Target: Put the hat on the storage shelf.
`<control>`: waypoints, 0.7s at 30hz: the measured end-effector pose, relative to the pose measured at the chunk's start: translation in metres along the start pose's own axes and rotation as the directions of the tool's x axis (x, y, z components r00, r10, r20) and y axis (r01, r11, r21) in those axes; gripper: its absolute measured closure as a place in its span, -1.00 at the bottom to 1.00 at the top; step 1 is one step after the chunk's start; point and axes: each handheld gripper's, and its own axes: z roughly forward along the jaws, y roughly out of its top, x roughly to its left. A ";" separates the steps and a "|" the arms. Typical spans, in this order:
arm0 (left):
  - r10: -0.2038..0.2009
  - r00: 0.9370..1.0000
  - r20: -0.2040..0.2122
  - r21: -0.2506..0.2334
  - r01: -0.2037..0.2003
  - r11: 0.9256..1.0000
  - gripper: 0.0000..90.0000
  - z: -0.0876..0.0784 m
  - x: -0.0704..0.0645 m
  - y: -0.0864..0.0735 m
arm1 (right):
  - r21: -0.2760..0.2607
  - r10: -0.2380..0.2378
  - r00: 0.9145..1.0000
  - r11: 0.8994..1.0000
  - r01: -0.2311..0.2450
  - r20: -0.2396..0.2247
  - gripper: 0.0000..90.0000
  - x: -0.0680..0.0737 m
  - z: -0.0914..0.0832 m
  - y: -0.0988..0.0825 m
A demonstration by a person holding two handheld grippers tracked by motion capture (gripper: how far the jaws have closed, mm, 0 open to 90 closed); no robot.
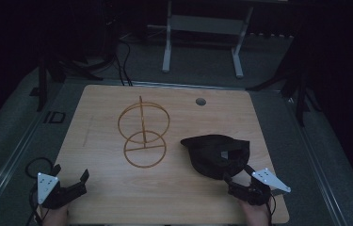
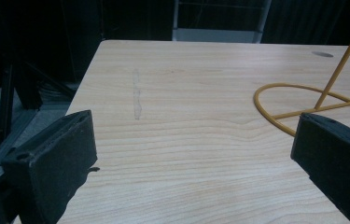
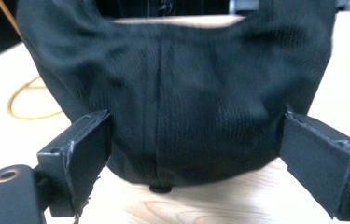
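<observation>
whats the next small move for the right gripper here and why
Probably ease the right gripper a little forward and close on the black cap. Its jaws stand open on either side of the cap's crown in the right gripper view, not yet pinching the fabric. The left gripper sits open near the table's front edge, apart from the wire stand.

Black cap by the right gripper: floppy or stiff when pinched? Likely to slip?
The cap is likely floppy: its knit fabric sags and folds in the right gripper view. It probably deforms rather than lifting rigid. Slip seems unlikely, since the cloth looks textured. The right gripper is open, with the cap between its jaws.
</observation>
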 end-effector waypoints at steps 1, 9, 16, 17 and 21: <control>-0.003 1.000 0.003 -0.002 0.003 1.000 -0.99 0.000 0.000 0.000 | 0.012 -0.014 1.000 1.000 0.014 0.001 -0.64 0.000 0.005 0.001; -0.004 1.000 0.003 -0.002 0.004 1.000 -0.98 0.000 0.001 0.000 | 0.013 -0.046 0.998 0.999 0.046 -0.036 0.45 -0.003 0.020 0.014; -0.005 1.000 0.006 -0.003 0.005 1.000 -0.98 -0.001 0.001 0.000 | 0.023 -0.104 0.995 0.994 0.104 -0.003 0.94 -0.005 0.036 0.028; -0.005 1.000 0.004 -0.005 0.005 1.000 -0.99 -0.001 0.001 0.000 | 0.018 -0.111 0.994 0.994 0.111 -0.009 0.94 -0.005 0.036 0.030; -0.016 1.000 0.009 -0.006 0.016 1.000 -0.99 0.000 0.001 0.000 | -0.011 -0.130 0.992 0.991 0.130 0.010 0.95 -0.004 0.034 0.037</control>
